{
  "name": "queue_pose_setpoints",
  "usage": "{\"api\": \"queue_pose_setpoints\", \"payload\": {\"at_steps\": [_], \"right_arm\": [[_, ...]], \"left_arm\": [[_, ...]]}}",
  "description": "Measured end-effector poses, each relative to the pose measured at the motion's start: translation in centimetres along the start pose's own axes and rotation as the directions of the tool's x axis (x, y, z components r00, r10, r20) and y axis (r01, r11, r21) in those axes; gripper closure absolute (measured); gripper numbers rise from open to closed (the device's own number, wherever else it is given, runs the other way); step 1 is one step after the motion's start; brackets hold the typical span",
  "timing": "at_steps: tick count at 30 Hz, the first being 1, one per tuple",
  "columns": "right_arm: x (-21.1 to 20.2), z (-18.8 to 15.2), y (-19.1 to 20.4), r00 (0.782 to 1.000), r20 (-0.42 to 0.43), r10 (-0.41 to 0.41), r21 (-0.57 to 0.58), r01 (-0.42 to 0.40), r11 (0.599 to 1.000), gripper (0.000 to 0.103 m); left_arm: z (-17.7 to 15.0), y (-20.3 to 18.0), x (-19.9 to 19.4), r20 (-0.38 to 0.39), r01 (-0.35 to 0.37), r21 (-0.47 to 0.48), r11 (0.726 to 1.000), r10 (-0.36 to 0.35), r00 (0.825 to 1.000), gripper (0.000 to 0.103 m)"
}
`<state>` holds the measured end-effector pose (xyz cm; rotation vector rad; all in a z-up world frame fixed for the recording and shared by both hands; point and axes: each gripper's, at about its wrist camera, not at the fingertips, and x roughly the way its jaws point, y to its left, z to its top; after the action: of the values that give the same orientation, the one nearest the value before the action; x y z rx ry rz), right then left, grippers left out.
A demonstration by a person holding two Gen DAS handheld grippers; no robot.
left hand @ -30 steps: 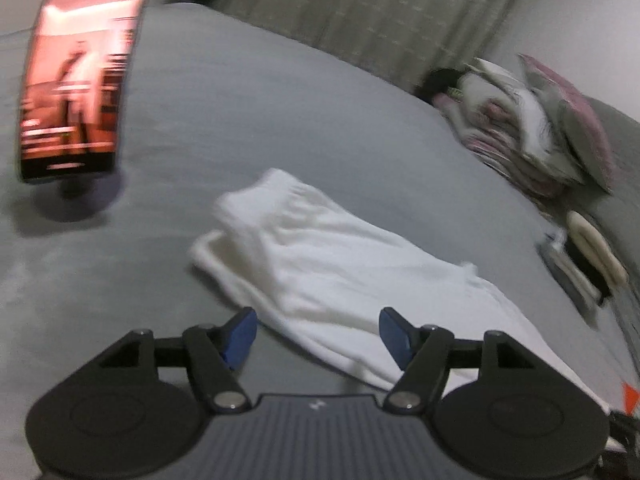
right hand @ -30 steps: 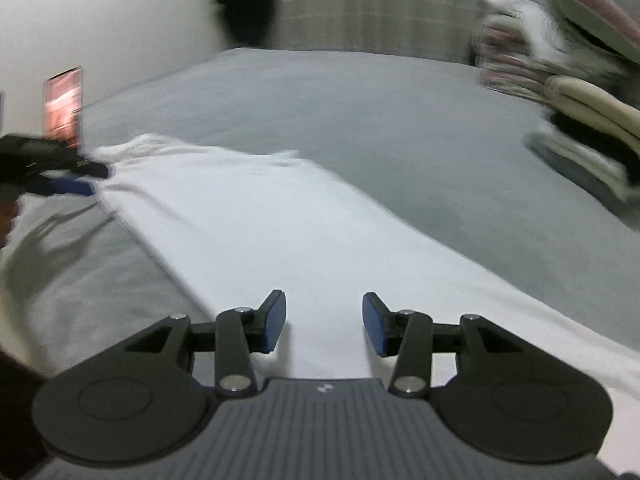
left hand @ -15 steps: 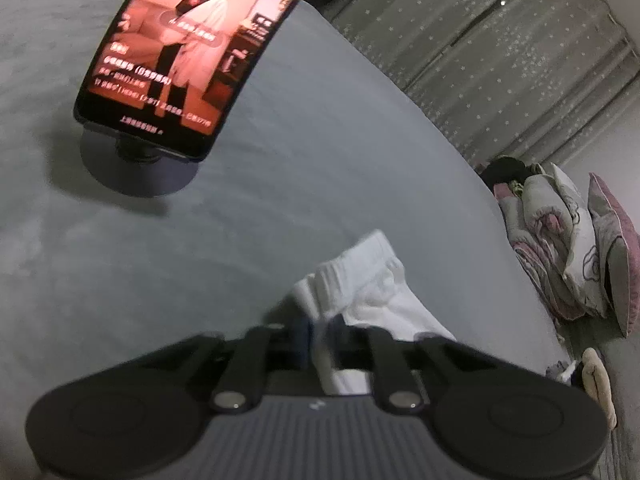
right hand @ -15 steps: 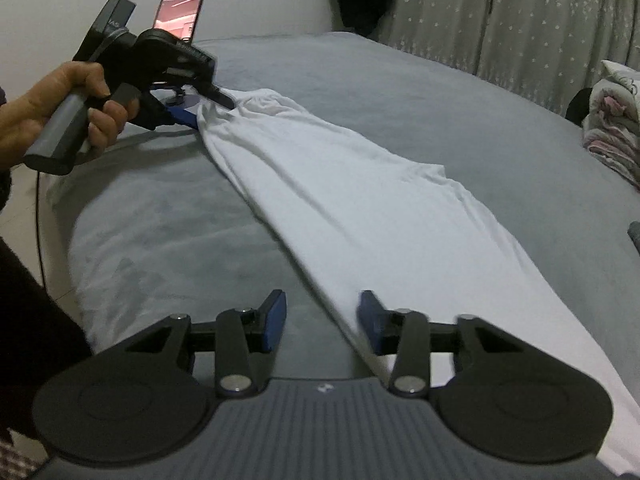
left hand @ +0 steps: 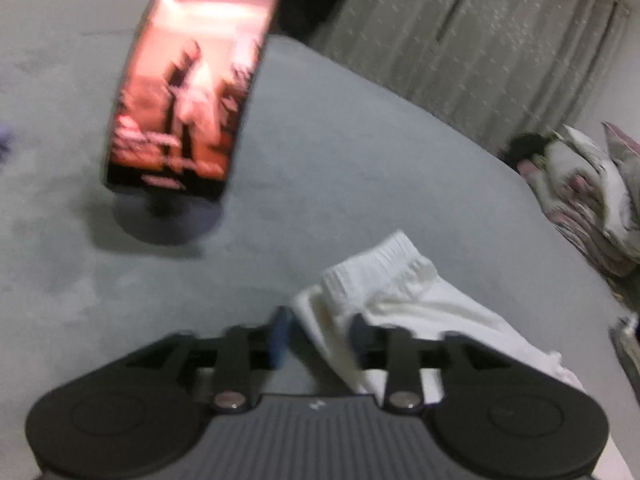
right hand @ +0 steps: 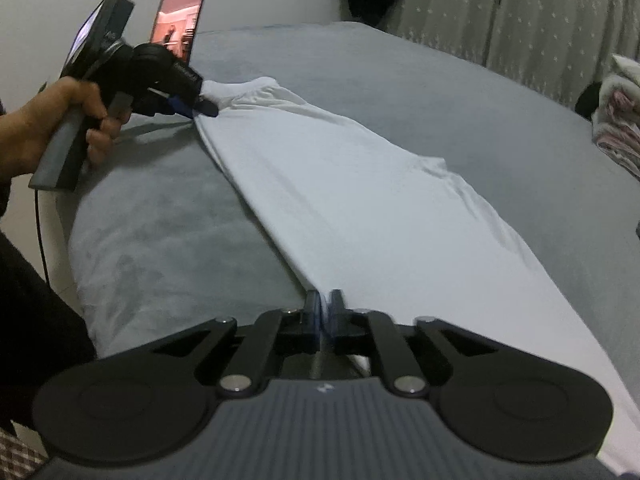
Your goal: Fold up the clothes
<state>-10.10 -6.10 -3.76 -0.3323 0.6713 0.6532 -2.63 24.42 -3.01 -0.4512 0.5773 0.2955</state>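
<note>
White trousers (right hand: 360, 200) lie stretched in a long strip across the grey bed (right hand: 440, 80). Their elastic waistband (left hand: 384, 264) is at the far end. My left gripper (left hand: 318, 328) is at that waistband with its jaws opening. The waistband corner lies between the fingers, with a gap beside the left pad (left hand: 278, 338). In the right wrist view a hand (right hand: 52, 120) holds the left gripper (right hand: 200, 106) at the cloth's far tip. My right gripper (right hand: 324, 300) is at the near end, its jaws closing and almost together on the trousers' left edge.
A phone (left hand: 188, 92) showing a reddish video stands on a round base left of the waistband. Folded bedding and pillows (left hand: 592, 200) are piled at the right. Curtains (right hand: 520, 12) hang behind the bed. The mattress edge (right hand: 76, 240) drops off at the left.
The left jaws, pinched on the waistband half a second ago, have parted. The right jaws have come together on the trousers' near edge.
</note>
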Motion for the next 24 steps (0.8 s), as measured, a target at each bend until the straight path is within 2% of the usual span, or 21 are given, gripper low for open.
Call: {"api": "queue_pose_setpoints", "payload": {"at_steps": [1,2,4,8,11,13,15,18,22,23,24], "right_arm": [[-0.2,0.0,-0.2,1.0,0.004,0.002,0.015,-0.002,1.0,0.083],[-0.4,0.0,-0.5,1.0,0.008,0.003,0.031,-0.003,1.0,0.074],[-0.9,0.1,-0.9,1.0,0.031,0.002,0.07,-0.005,0.998,0.061],[-1.9,0.4,-1.4,0.996,0.093,-0.015,0.116,0.004,0.993,0.06],[-2.0,0.5,-1.5,0.993,0.106,-0.046,0.129,0.033,0.991,0.06],[-1.8,0.4,-1.8,0.992,0.099,-0.073,0.142,0.059,0.988,0.06],[-1.7,0.3,-2.2,0.991,0.092,-0.093,0.157,0.078,0.985,0.06],[-1.2,0.0,-2.8,0.991,0.072,-0.116,0.179,0.101,0.979,0.06],[-0.5,-0.6,-3.5,0.986,0.039,-0.159,0.195,0.149,0.97,0.06],[-0.4,-0.8,-3.7,0.985,0.033,-0.171,0.197,0.162,0.967,0.06],[-0.4,-0.9,-3.9,0.983,0.03,-0.179,0.202,0.169,0.965,0.06]], "left_arm": [[0.0,-0.4,-0.7,0.033,-0.018,0.019,1.0,0.018,0.999,0.056],[0.0,-0.9,-1.3,0.063,-0.022,0.051,0.998,0.019,0.998,0.056],[0.0,-2.1,-2.4,0.121,-0.017,0.126,0.992,0.002,0.993,0.057],[-0.3,-4.7,-2.7,0.179,0.032,0.271,0.962,-0.083,0.98,0.057],[0.3,-5.9,-1.8,0.141,0.106,0.29,0.951,-0.152,0.978,0.059],[0.6,-6.9,-1.1,0.118,0.175,0.316,0.932,-0.222,0.968,0.059],[0.6,-8.1,0.4,0.084,0.206,0.357,0.911,-0.251,0.964,0.062],[0.5,-9.2,3.3,0.002,0.229,0.373,0.899,-0.248,0.969,0.075],[0.3,-8.1,5.1,-0.022,0.189,0.35,0.918,-0.194,0.981,0.075],[0.5,-7.7,5.7,-0.018,0.168,0.336,0.927,-0.172,0.985,0.076],[0.5,-7.0,6.0,-0.021,0.16,0.311,0.937,-0.161,0.987,0.083]]}}
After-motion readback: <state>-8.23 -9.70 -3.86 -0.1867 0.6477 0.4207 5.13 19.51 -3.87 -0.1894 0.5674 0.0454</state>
